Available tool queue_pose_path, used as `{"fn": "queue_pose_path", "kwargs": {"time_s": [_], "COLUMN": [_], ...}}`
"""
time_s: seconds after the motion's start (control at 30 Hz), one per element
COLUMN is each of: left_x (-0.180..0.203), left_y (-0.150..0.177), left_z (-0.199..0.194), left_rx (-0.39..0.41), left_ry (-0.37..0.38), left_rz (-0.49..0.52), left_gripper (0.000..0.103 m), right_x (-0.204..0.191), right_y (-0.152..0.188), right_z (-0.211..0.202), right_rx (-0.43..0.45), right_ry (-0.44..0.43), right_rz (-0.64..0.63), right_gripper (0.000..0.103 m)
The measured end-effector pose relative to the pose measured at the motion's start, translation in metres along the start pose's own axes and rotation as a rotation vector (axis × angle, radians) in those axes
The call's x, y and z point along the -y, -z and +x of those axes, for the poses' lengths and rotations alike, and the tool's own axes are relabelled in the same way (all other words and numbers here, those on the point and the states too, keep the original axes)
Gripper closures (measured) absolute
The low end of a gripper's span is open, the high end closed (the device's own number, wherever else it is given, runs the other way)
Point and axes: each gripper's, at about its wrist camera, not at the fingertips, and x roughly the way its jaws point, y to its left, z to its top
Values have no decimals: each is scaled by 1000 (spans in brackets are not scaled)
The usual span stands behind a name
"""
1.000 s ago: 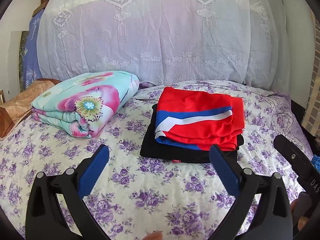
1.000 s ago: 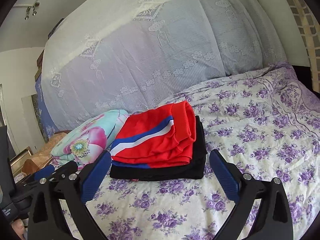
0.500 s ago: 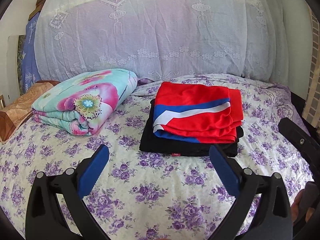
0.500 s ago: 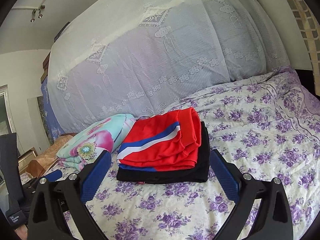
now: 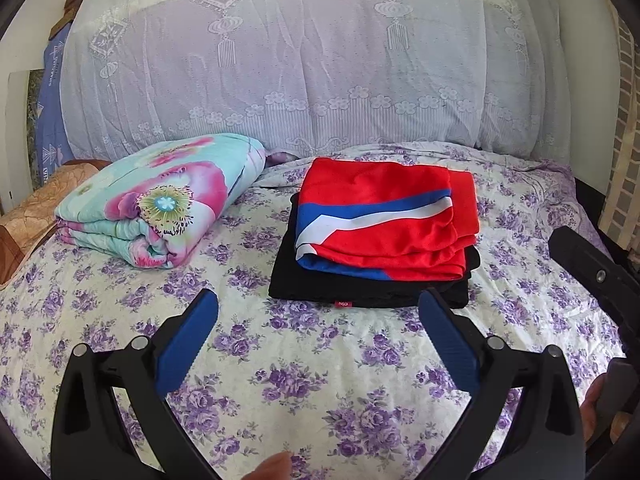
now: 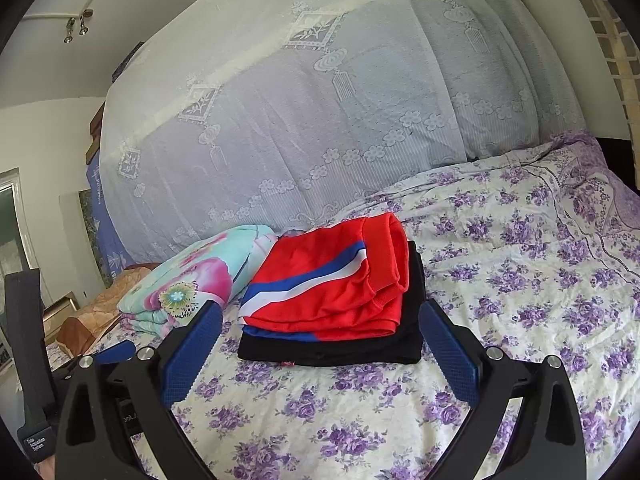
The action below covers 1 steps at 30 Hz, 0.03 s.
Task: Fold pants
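Bedspread (image 5: 320, 380) under lace curtain (image 5: 312, 60) bears folded pants (image 5: 380, 224) at 12 o'clock, closer than before, beyond wide-open, empty left gripper (image 5: 318, 308) and right gripper (image 6: 320, 322).

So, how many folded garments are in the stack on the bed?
2. The red garment with the blue and white stripe lies on top; the black garment lies under it, on the bed sheet. More could be hidden between them.

No lettering can be read for certain. The small red tag (image 5: 344, 303) on the black folded garment (image 5: 360, 290) bears a tiny white mark, too small to make out
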Motion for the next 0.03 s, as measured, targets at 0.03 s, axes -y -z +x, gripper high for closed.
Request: {"fn": "queue_pose_path", "kwargs": {"time_s": [0.03], "left_x": [0], "left_y": [0], "left_z": [0], "left_rx": [2], "left_ry": [-1], "left_rz": [-1], "left_gripper": [5], "right_x": [0], "right_y": [0], "right_z": [0], "right_rx": [-1], "right_ry": [-1], "right_rz": [-1], "right_gripper": [4]}}
